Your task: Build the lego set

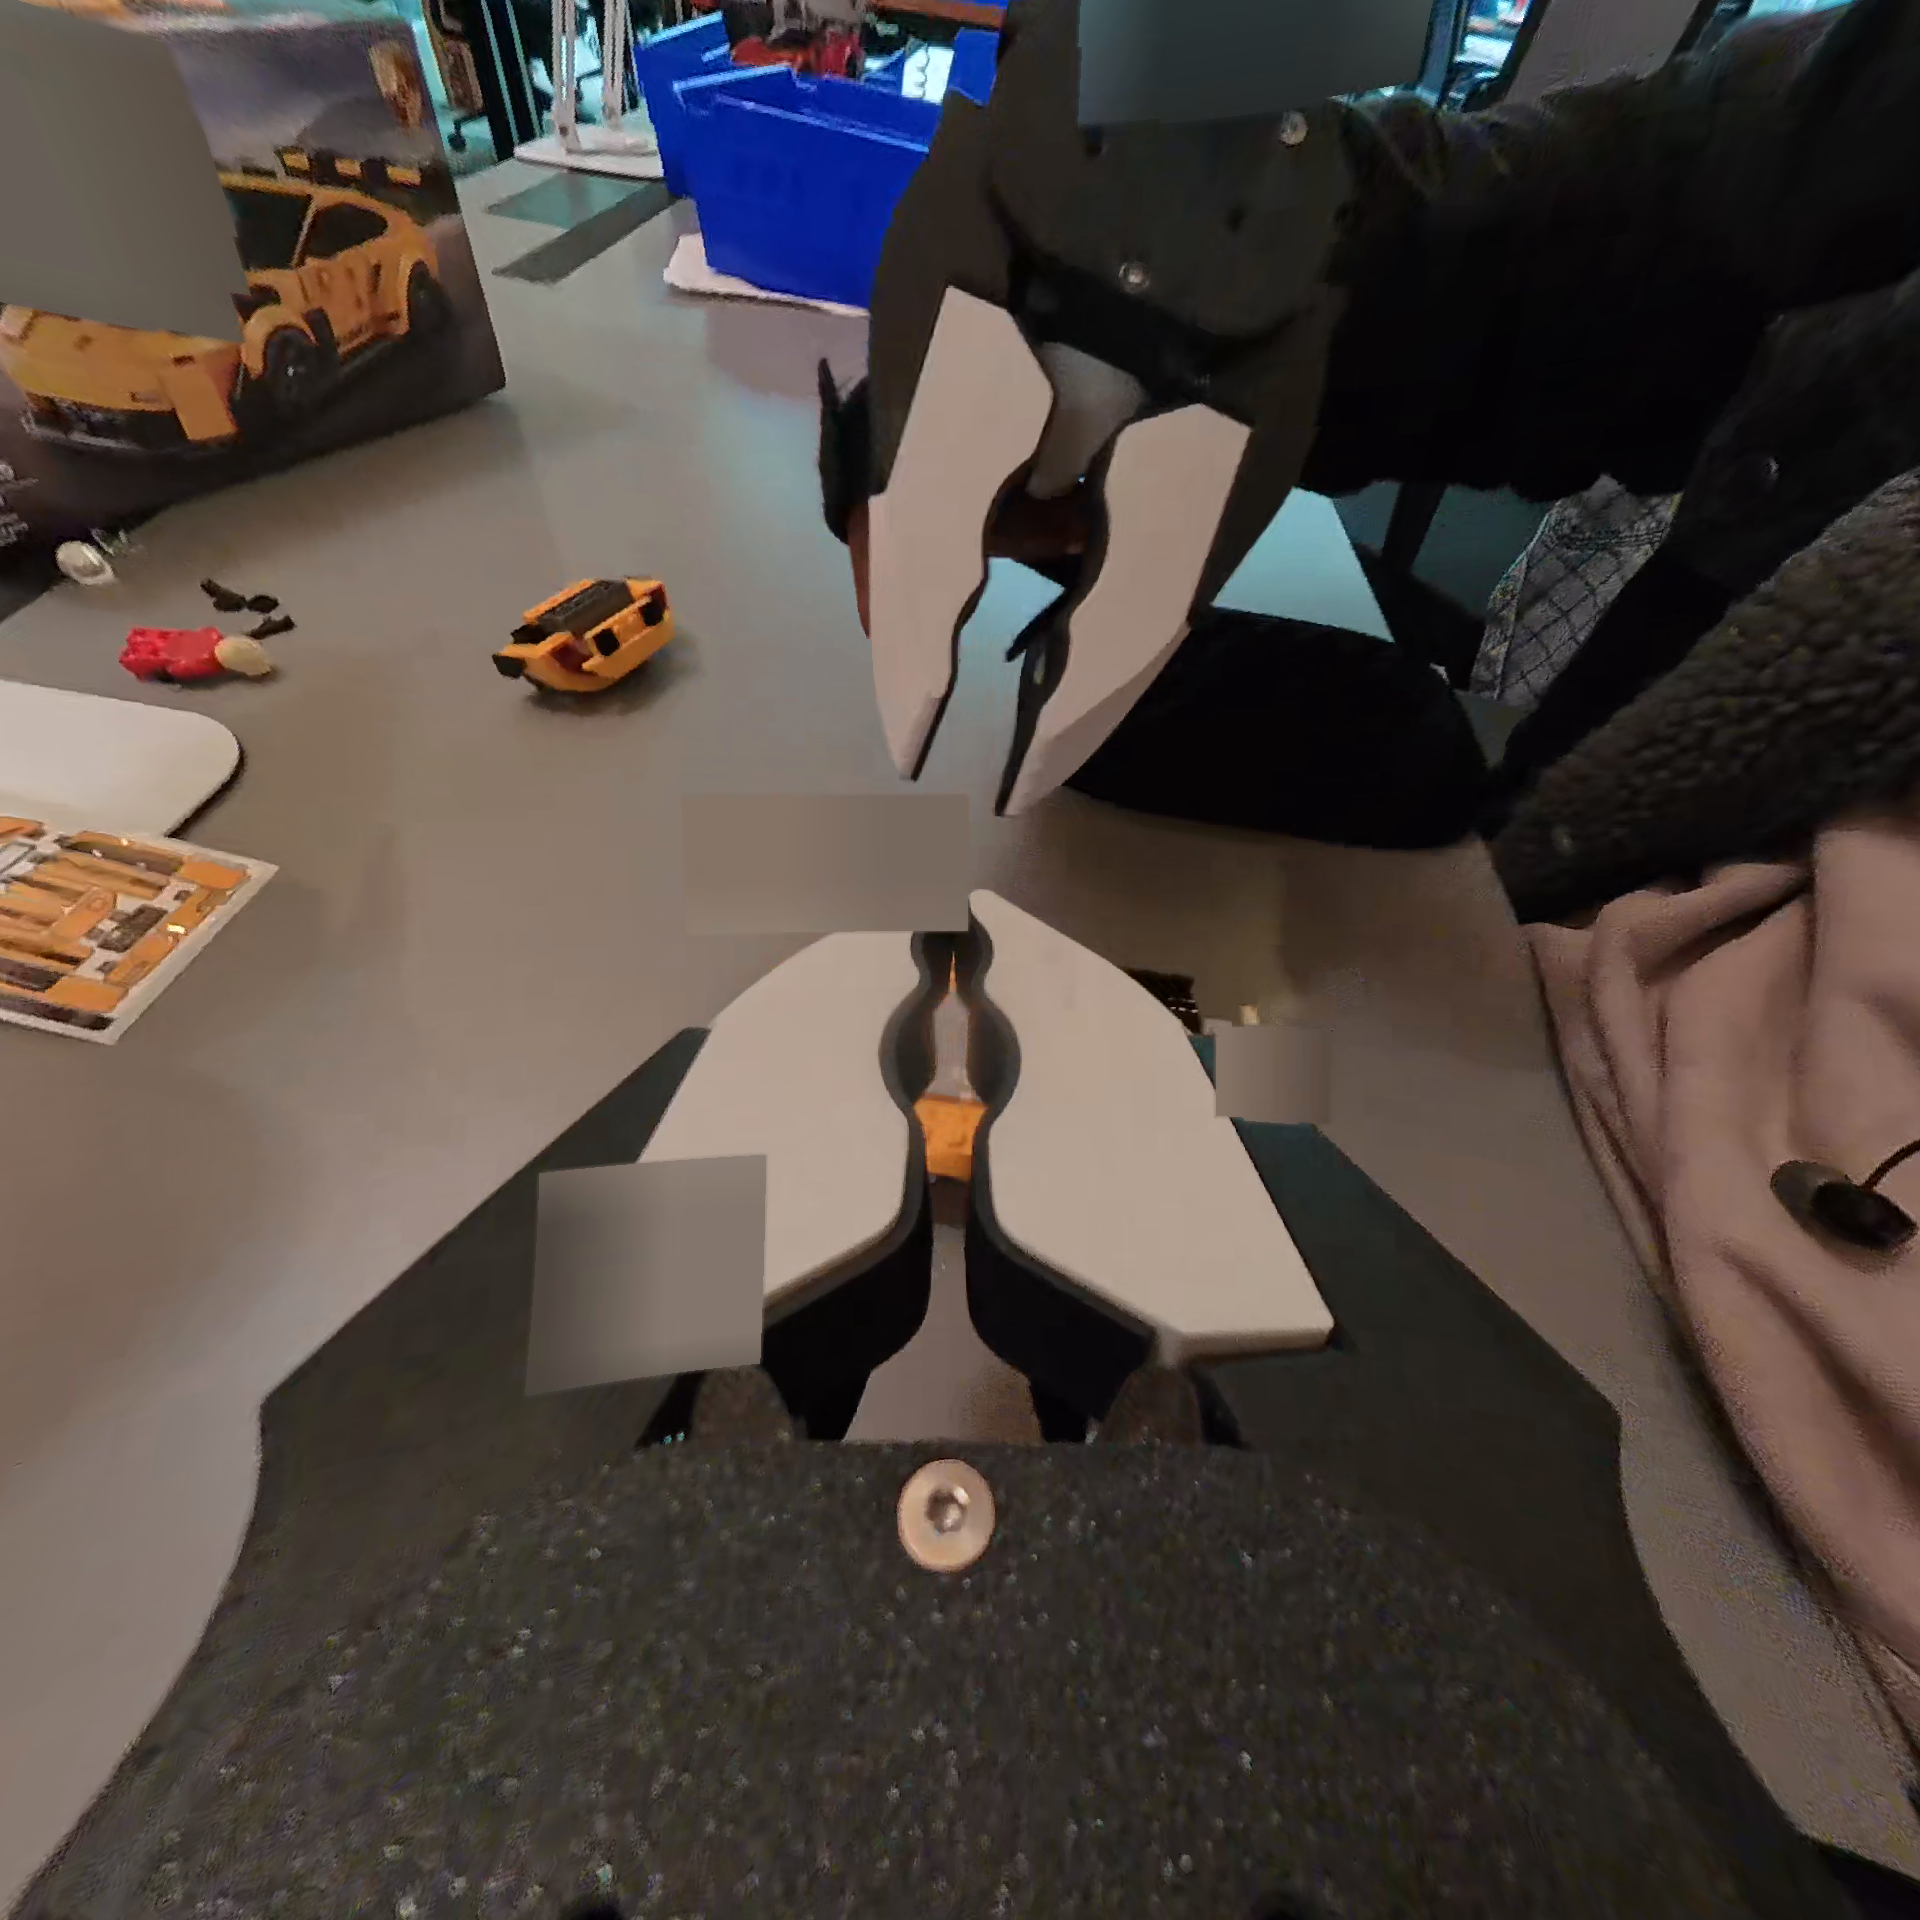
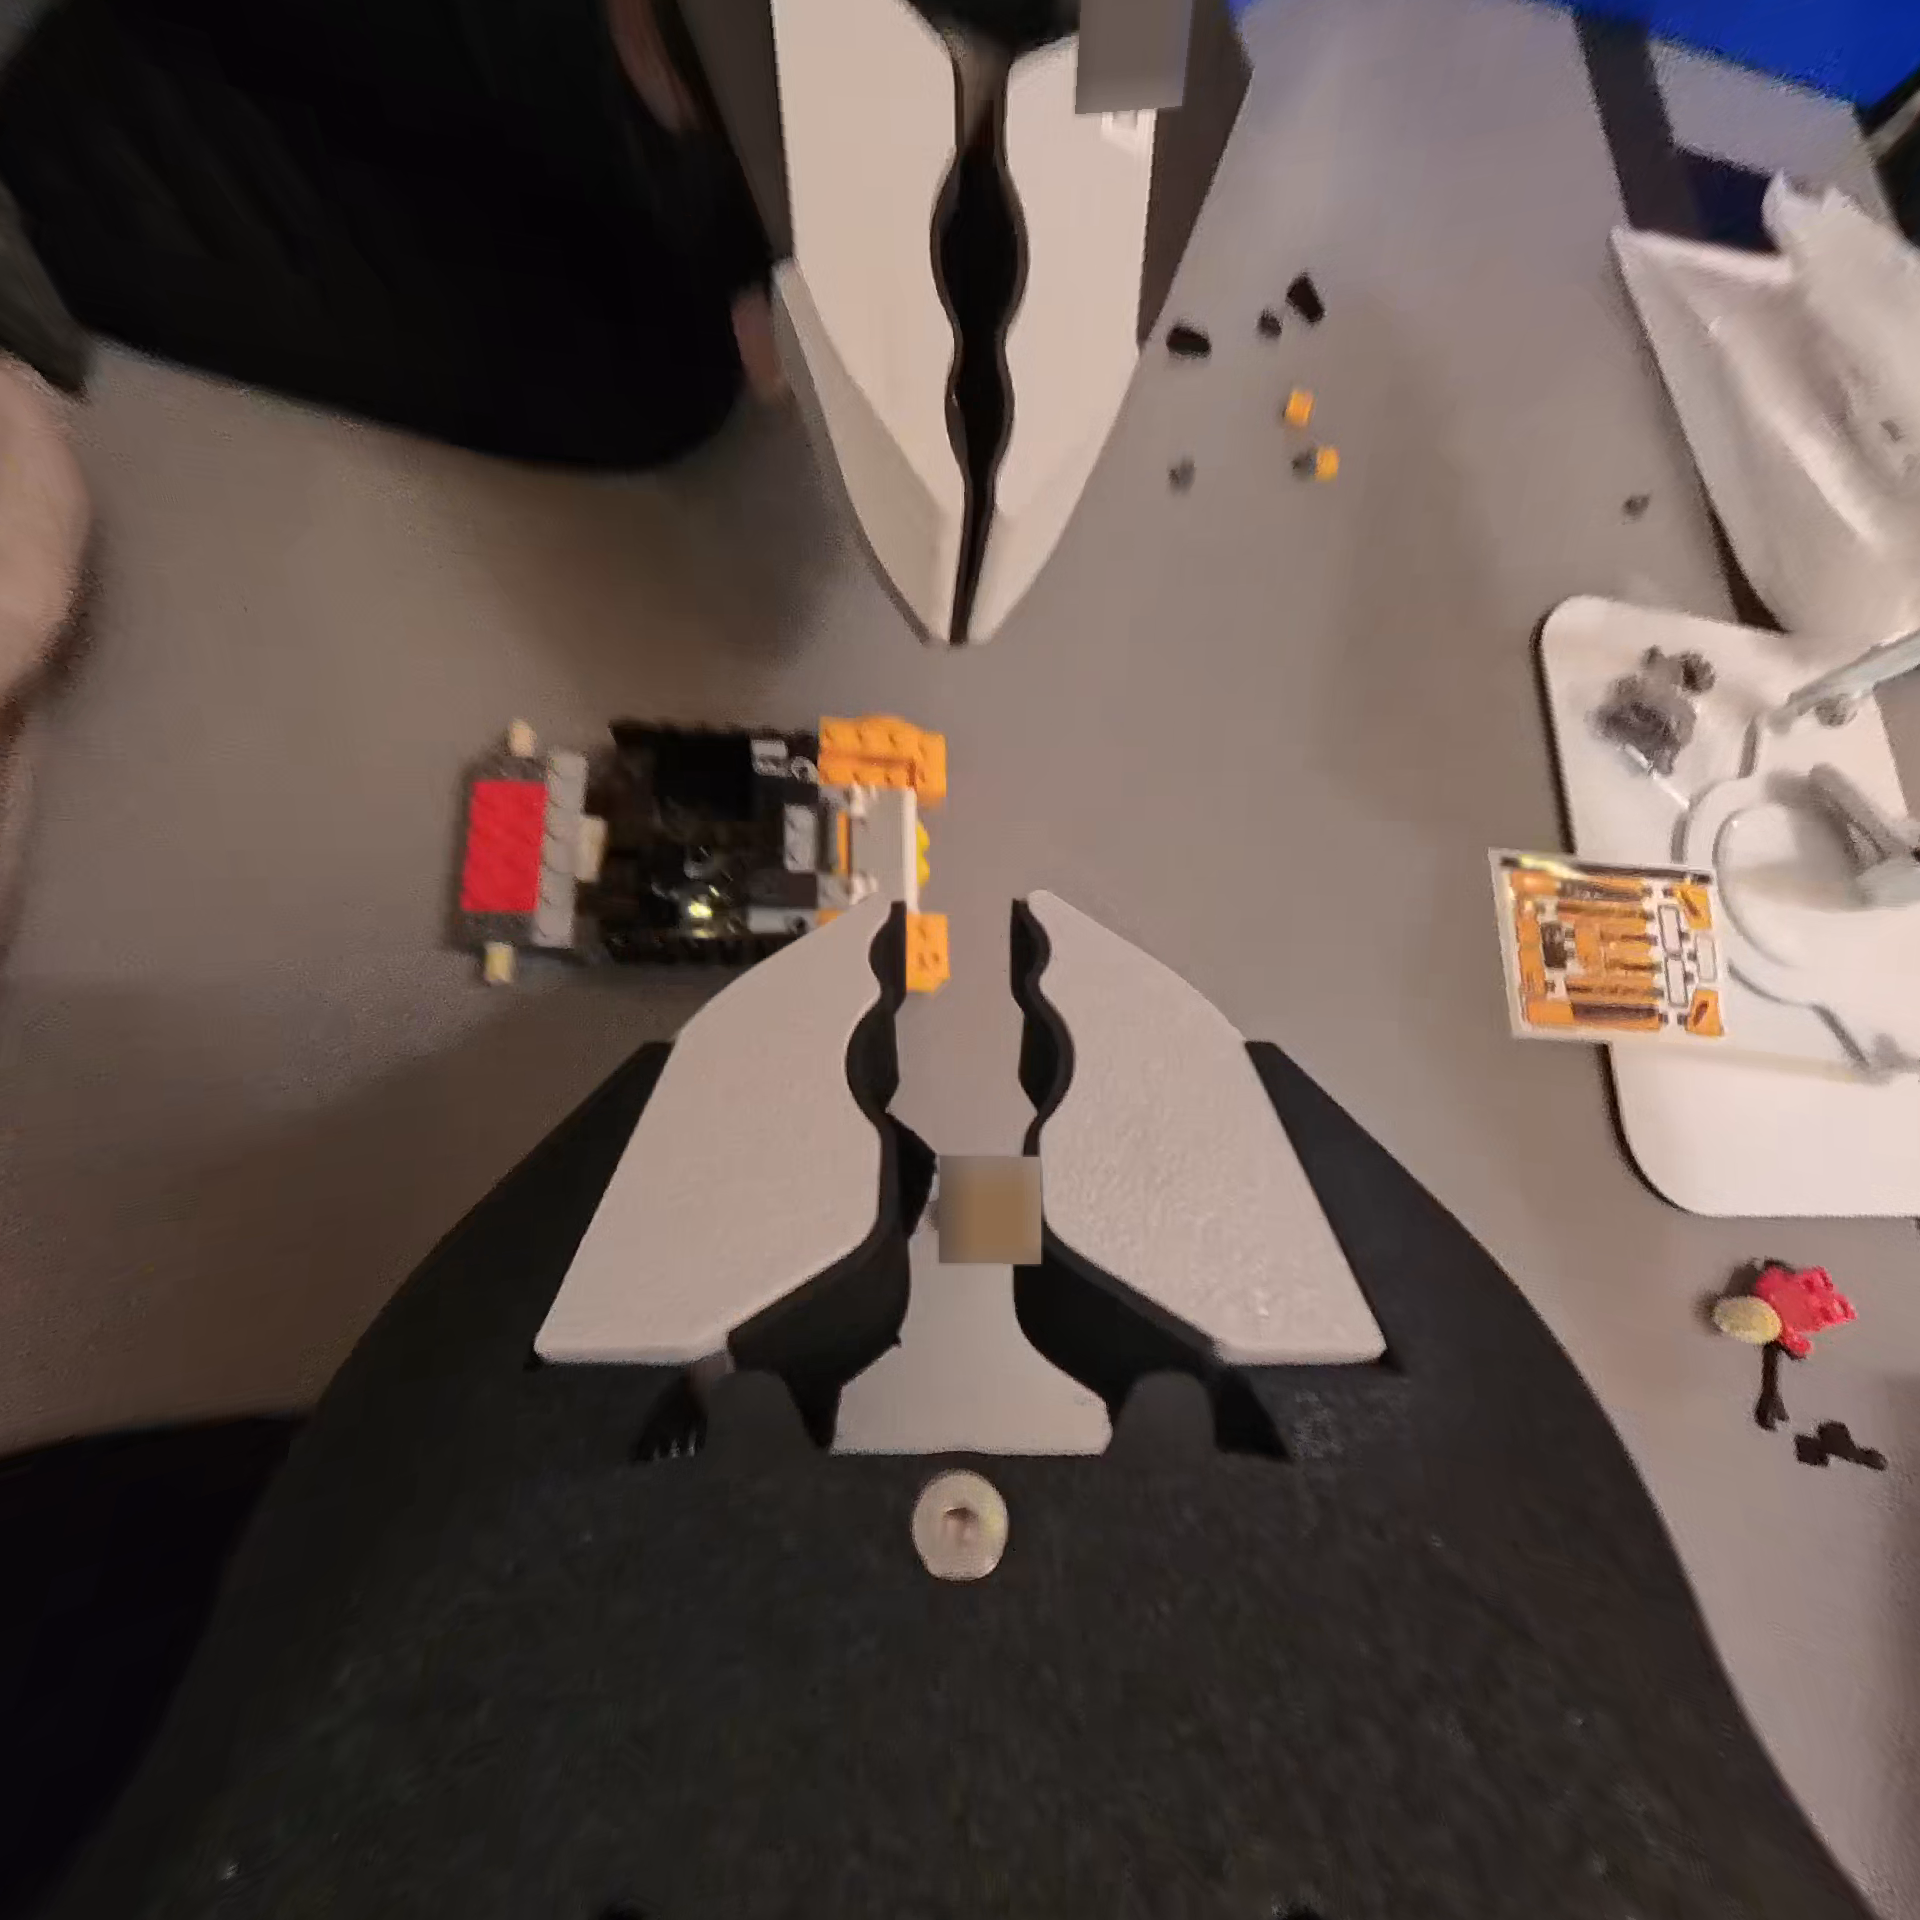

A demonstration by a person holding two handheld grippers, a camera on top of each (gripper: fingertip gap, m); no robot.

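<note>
A partly built Lego chassis (image 2: 675, 842), black with a red block at one end and orange bricks at the other, lies on the grey table (image 2: 260, 644). My right gripper (image 2: 956, 914) is open and empty, its tips just over the chassis's orange end. In the left wrist view it (image 1: 956, 795) hangs tips down. My left gripper (image 1: 951, 925) is shut with nothing visible at its tips. Orange brick (image 1: 945, 1132) shows through the gap between its fingers. In the right wrist view it (image 2: 961, 634) points at the table just beyond the chassis.
A small yellow car section (image 1: 587, 634), a red minifigure (image 1: 171, 655) and the set's box (image 1: 260, 291) lie to the left. A sticker sheet (image 2: 1605, 945) rests on a white tray (image 2: 1766, 1122). Small loose pieces (image 2: 1299, 405) lie beyond. A blue bin (image 1: 800, 187) stands far back. About 5 centimeters separates my left fingertips from my right. The small yellow car section (image 1: 587, 634) is about equally far from each gripper, around 20 centimeters.
</note>
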